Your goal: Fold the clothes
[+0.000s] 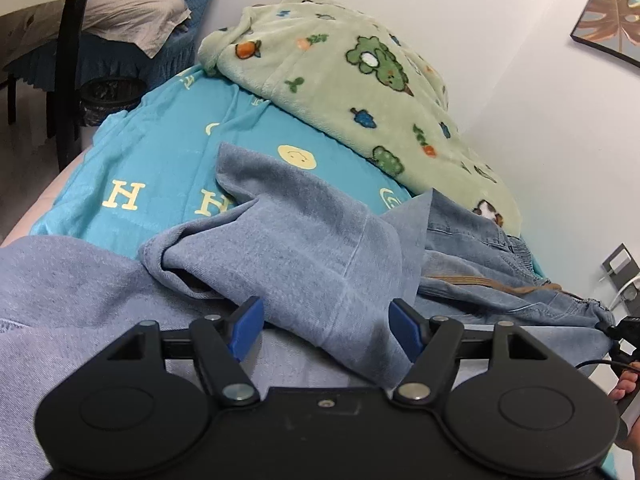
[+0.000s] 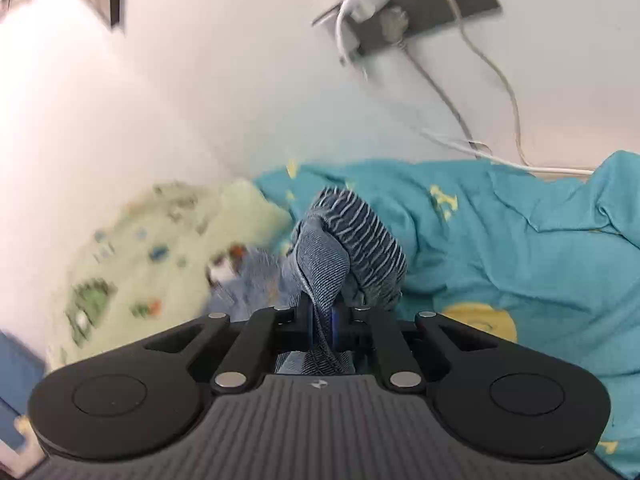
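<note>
A grey-blue knit garment (image 1: 304,248) lies rumpled on the bed, one folded flap raised toward me. My left gripper (image 1: 326,330) is open just above it, and the flap runs between its blue pads (image 1: 246,330) without being pinched. To the right lies a light denim garment (image 1: 480,264) with a gathered waist and a brown drawstring. In the right wrist view my right gripper (image 2: 324,320) is shut on a bunch of that denim garment (image 2: 324,264). Its ribbed, striped waistband (image 2: 368,236) bulges up past the fingertips.
A teal sheet (image 1: 160,152) with yellow letters covers the bed. A pale green fleece blanket (image 1: 360,80) is heaped along the white wall. A socket plate (image 2: 404,12) with plugs and hanging cables sits on the wall. A dark chair (image 1: 68,60) stands far left. A hand (image 1: 628,384) shows at the right edge.
</note>
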`<move>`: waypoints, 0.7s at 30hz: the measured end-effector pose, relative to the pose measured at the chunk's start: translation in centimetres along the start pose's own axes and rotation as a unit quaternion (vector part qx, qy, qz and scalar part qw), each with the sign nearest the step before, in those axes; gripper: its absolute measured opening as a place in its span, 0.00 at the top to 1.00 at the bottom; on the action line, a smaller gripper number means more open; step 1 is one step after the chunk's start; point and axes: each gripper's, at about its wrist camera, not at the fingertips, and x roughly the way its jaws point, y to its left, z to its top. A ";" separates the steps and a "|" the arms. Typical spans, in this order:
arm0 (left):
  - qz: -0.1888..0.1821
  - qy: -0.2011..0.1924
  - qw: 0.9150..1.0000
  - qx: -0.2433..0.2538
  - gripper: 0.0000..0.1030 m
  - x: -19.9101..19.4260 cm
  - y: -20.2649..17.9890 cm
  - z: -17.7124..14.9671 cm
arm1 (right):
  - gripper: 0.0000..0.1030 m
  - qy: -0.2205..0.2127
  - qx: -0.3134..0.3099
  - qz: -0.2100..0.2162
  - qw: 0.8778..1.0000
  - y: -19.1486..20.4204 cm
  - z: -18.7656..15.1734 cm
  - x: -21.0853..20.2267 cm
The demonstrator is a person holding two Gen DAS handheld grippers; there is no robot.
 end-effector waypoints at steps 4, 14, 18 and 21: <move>-0.002 0.006 1.000 0.010 0.36 0.2 -0.4 -0.2 | 0.92 0.046 0.019 -0.057 0.997 -3.3 -0.2 2.6; -0.013 0.012 0.999 0.028 0.36 0.6 -0.7 -0.8 | 0.94 -0.010 0.000 0.004 1.000 -1.6 0.7 0.0; -0.016 0.012 0.999 0.026 0.36 0.4 -0.5 -0.7 | 0.94 -0.035 -0.018 -0.023 0.999 -1.2 1.0 -0.8; -0.018 0.015 0.999 0.028 0.36 0.5 -0.5 -0.7 | 0.93 0.032 -0.023 -0.106 0.994 -3.5 0.1 1.4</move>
